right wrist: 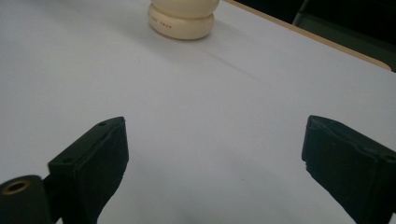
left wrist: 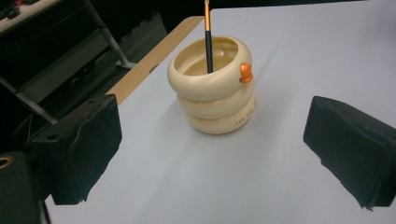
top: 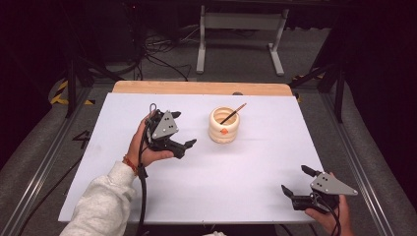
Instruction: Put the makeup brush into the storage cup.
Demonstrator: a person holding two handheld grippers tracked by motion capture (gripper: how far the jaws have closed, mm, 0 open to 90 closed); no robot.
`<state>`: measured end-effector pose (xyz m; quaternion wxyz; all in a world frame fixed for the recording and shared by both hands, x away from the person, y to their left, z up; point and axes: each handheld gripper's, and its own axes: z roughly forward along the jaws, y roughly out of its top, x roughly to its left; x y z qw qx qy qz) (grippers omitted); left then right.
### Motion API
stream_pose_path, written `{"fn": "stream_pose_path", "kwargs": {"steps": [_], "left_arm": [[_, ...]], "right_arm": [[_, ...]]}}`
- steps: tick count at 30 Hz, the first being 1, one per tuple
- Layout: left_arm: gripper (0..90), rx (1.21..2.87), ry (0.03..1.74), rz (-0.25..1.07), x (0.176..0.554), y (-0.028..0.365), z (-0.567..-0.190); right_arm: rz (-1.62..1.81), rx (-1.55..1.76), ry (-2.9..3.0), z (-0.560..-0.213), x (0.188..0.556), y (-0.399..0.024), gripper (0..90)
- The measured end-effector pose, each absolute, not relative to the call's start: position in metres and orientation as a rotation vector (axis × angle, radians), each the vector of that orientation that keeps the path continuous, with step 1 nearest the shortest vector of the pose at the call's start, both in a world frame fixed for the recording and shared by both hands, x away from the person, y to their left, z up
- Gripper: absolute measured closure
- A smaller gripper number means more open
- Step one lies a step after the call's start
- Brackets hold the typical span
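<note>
Because the left hand-held gripper (top: 179,129) hangs just beside the cream pen holder (top: 224,125) with its jaws spread wide and nothing between them, the likeliest trouble from here is a clumsy closing move: if one jaw meets the holder's rounded side before the other, the pot may slide across the smooth white worktop (top: 236,177) or tip, and the pencil (top: 233,113) leaning inside it could be knocked out. Reaching instead for the pencil carries its own risk, since the shaft is thin and slanted, so the wide pads may pinch it off-centre and lever the holder over.

The right hand-held gripper (top: 296,180) rests near the front right corner of the worktop, well apart from the holder, likewise wide open and empty; it is too far off to steady anything.

The holder stands upright toward the far middle of the worktop, shaped like three stacked glossy rings, with a small orange figure (left wrist: 245,73) on its upper ring and faint lettering on the lowest one. The pencil is dark with an orange upper section, its tip down inside the holder and its top leaning over the rim
</note>
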<state>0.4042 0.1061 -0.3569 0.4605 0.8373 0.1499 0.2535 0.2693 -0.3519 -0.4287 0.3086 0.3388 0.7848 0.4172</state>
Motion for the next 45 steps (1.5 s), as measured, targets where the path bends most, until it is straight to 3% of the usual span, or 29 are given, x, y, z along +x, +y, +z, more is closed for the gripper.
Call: {"fn": "stream_pose_path", "kwargs": {"steps": [45], "left_arm": [[5.4, 2.081, 0.485, 0.655, 0.376, 0.168, -0.389]], "right_arm": [[1.098, 0.885, 2.083, -0.429, 0.271, -0.350, 8.0]]}}
